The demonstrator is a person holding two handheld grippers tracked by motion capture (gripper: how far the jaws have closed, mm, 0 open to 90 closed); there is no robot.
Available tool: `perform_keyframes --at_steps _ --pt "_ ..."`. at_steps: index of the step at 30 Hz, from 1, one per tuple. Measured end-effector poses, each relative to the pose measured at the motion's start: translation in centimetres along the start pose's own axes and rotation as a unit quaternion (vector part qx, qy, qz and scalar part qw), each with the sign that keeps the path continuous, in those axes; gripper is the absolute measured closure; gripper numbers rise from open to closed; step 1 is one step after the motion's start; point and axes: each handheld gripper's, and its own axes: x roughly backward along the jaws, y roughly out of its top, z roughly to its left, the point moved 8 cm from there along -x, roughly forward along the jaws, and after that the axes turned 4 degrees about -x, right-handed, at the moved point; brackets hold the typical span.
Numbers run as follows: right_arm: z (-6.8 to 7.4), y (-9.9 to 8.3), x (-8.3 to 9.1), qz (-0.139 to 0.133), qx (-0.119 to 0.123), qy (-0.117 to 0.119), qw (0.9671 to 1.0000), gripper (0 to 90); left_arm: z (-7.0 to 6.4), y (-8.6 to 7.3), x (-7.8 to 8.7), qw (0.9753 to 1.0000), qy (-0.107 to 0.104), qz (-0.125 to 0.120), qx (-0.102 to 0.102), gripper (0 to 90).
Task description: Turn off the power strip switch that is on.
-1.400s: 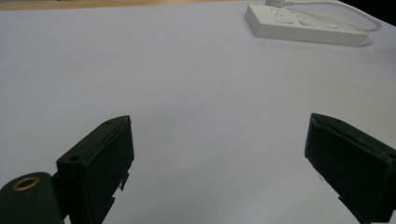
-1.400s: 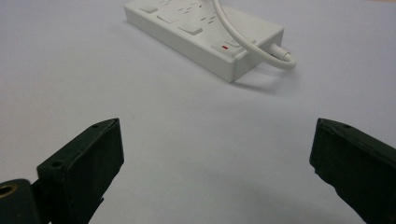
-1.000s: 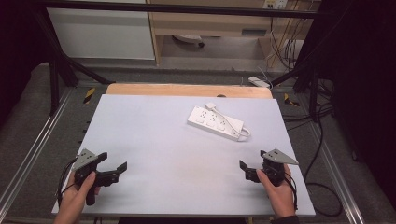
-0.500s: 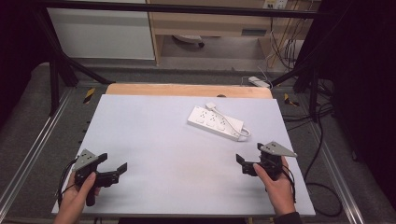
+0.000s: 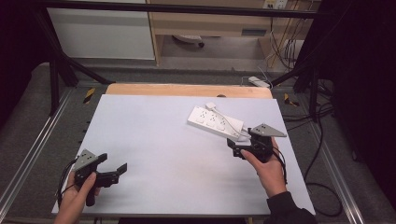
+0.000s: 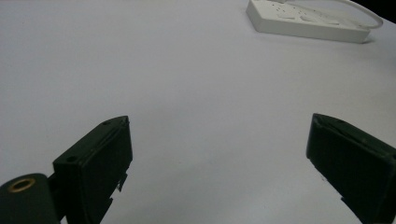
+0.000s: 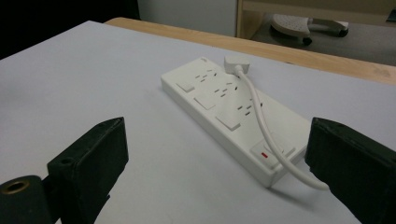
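Note:
A white power strip (image 5: 215, 122) lies at an angle on the white table top (image 5: 163, 140), right of centre. Its own white cable (image 7: 261, 121) loops back over it to a plug (image 7: 236, 63) seated in the far socket. My right gripper (image 5: 235, 148) is open and hovers just short of the strip's near end, where the switch end of the power strip (image 7: 219, 100) sits between and beyond the jaws. My left gripper (image 5: 112, 164) is open at the near left corner with nothing between its jaws. In the left gripper view the power strip (image 6: 303, 21) lies far off.
A wooden strip (image 5: 187, 89) runs along the table's far edge. Metal frame rails (image 5: 32, 154) flank both sides, with black cables (image 5: 317, 154) hanging at the right. Beyond the table stand a white cabinet (image 5: 102, 32) and a wooden shelf unit (image 5: 210, 23).
My right gripper has moved forward and left across the table, up to the near end of the power strip. The left gripper has stayed in place.

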Motion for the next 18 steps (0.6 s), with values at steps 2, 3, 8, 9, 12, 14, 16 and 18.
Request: perform_keyframes --at_steps 2,3,8,9,12,14,16,18 --pt "0.0 0.5 -0.3 -0.002 -0.001 -0.001 1.0 7.1 0.0 0.0 0.0 1.0 -0.001 0.001 0.0 7.0" --pt "0.0 0.7 -0.4 -0.002 -0.002 -0.002 1.0 7.4 0.0 0.0 0.0 1.0 -0.001 0.001 0.0 7.0" --pt "-0.2 1.5 -0.9 -0.003 -0.007 -0.005 1.0 9.1 0.0 -0.1 0.0 1.0 -0.002 0.003 0.0 7.0" --pt "-0.3 1.6 -1.0 -0.004 -0.006 -0.006 1.0 9.8 -0.1 -0.1 0.0 1.0 -0.003 0.004 -0.001 7.0" --pt "-0.6 2.3 -1.4 -0.007 -0.004 -0.014 0.9999 15.6 -0.1 -0.1 0.0 1.0 -0.004 0.003 0.0 7.0" --pt "-0.7 2.5 -1.6 -0.008 -0.001 -0.019 0.9998 21.8 -0.1 -0.1 0.0 1.0 -0.004 0.003 -0.001 7.0" --pt "-0.8 2.7 -1.6 -0.01 -0.001 -0.022 0.9997 24.0 -0.1 -0.1 0.0 1.0 -0.005 0.003 0.001 7.0" --pt "-0.9 2.9 -1.8 -0.013 -0.001 -0.026 0.9996 29.7 -0.1 -0.1 0.0 1.0 -0.005 0.002 0.001 7.0"
